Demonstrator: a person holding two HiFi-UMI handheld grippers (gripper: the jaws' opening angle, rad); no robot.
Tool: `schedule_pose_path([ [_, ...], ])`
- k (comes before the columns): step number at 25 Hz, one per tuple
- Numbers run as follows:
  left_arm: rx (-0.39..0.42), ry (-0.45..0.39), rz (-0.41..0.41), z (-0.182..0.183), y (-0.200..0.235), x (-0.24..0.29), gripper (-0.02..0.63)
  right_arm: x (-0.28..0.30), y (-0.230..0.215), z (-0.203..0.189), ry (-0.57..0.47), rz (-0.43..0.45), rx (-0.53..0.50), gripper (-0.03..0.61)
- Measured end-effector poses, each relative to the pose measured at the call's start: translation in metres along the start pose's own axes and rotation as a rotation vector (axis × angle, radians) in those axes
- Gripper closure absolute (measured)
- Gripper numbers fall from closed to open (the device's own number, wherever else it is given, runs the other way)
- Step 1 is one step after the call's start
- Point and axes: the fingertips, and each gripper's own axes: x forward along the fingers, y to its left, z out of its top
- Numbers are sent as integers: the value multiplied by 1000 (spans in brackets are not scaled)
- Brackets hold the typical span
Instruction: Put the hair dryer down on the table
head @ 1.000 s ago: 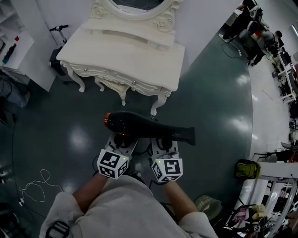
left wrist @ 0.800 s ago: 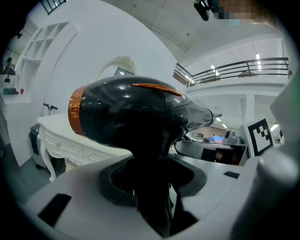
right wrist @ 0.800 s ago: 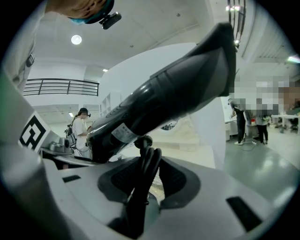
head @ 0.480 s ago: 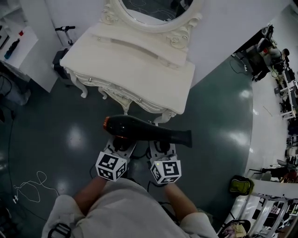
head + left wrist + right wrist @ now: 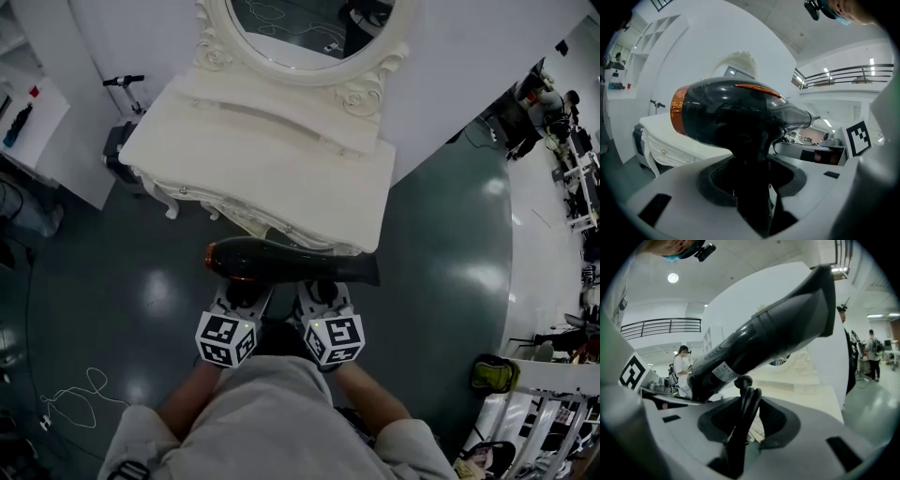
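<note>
A black hair dryer [image 5: 281, 262] with an orange ring at its left end lies crosswise above both grippers, over the front edge of the white dressing table [image 5: 272, 159]. My left gripper [image 5: 246, 287] is shut on the dark part under the dryer's thick body [image 5: 726, 117]. My right gripper [image 5: 319, 287] is shut on a black cord loop that hangs under the slimmer end [image 5: 773, 333]. The pads hide behind the dryer in the head view. In the gripper views the left gripper [image 5: 750, 187] and right gripper [image 5: 745, 418] each have a black piece between the jaws.
An oval mirror [image 5: 300, 28] stands at the back of the table. A white shelf [image 5: 37, 112] and a scooter [image 5: 127, 84] are at the left. A thin cable [image 5: 75, 398] lies on the dark floor. Desks and people [image 5: 553, 103] fill the right side, and a bag [image 5: 492, 373] sits lower right.
The person and both grippers have moved toward the dressing table. The dryer, earlier over the floor, now overlaps the table's front edge. Both grips look the same.
</note>
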Motion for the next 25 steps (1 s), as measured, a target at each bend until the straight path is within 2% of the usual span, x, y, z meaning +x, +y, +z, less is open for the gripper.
schedule_pose_path([
  [4,-15,-3,51,12,25,14,436,35,-2,6,12,60,-3,446],
  [9,-16,-21,138,36,84,41,436,110,0,18,2,158,-11,447],
  [13,3,-18,192,60,113,64,436,154,-7,32,-9,223,12,447],
  [17,-25,-6,254,80,138,96,436,199,-24,43,17,261,42,448],
  [20,-39,21,292,82,154,116,436,227,-36,41,40,305,50,448],
  [25,-34,106,359,75,182,134,436,267,-40,14,121,390,127,446],
])
